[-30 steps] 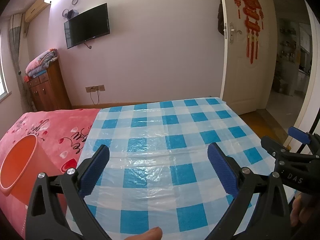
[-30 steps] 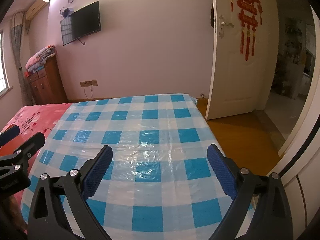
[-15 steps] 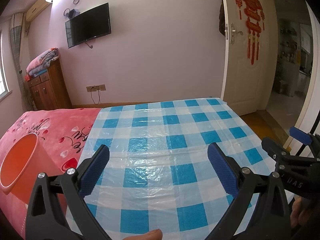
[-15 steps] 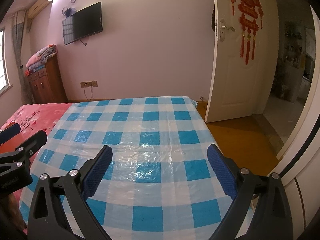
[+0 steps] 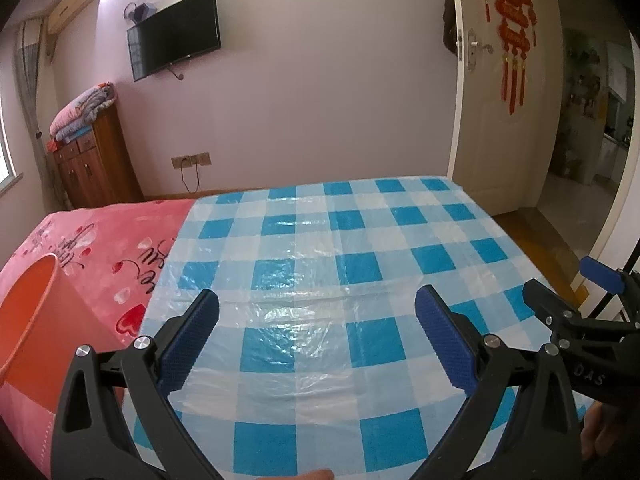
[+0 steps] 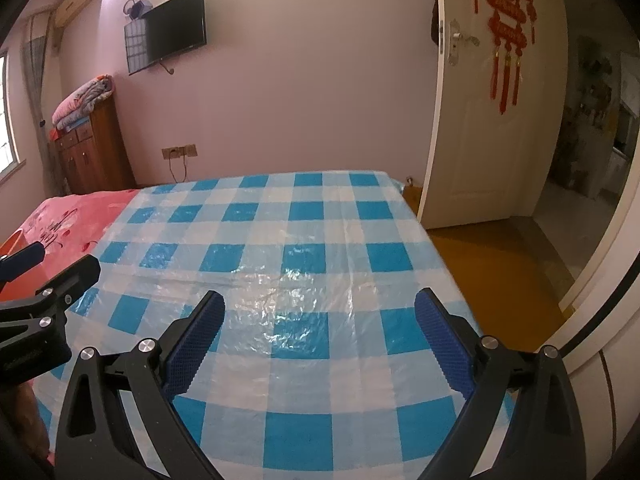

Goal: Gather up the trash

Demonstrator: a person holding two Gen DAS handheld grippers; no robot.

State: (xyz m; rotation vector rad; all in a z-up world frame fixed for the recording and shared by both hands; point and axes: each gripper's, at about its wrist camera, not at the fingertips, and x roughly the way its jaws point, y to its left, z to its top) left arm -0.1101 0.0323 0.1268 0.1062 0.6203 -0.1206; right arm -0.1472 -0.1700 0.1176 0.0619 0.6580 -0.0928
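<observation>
**No trash in view yet; both tongs empty over the plastic sheet**

Left tongs [image 5: 316, 320] jaws wide apart, nothing between them. Right tongs [image 6: 318, 322] same: spread, empty. Both hover side by side over the blue-checked plastic sheet [image 5: 340, 240] that covers the right part of the bed; the pink blanket [image 5: 100, 240] shows on the uncovered left part.

Orange bin [image 5: 28, 312] sits on the blanket at the far left, just beside the left tongs, mouth turned toward the camera. Likely the drop target.

Trash itself: not visible in either view. Sheet surface looks bare, only wrinkles and glare; small clear scraps could be hiding in that glare, cannot tell.

Handling judgement: nothing to grade directly. If the trash is paper or wrappers, expect it light and soft, crushable, fine to pinch anywhere on the bulk. The sheet is thin, slick and loose, so a low pinch risks snagging film with the piece. Bin looks like light, stiff plastic; it may tip or slide on the soft bedding if bumped.
</observation>
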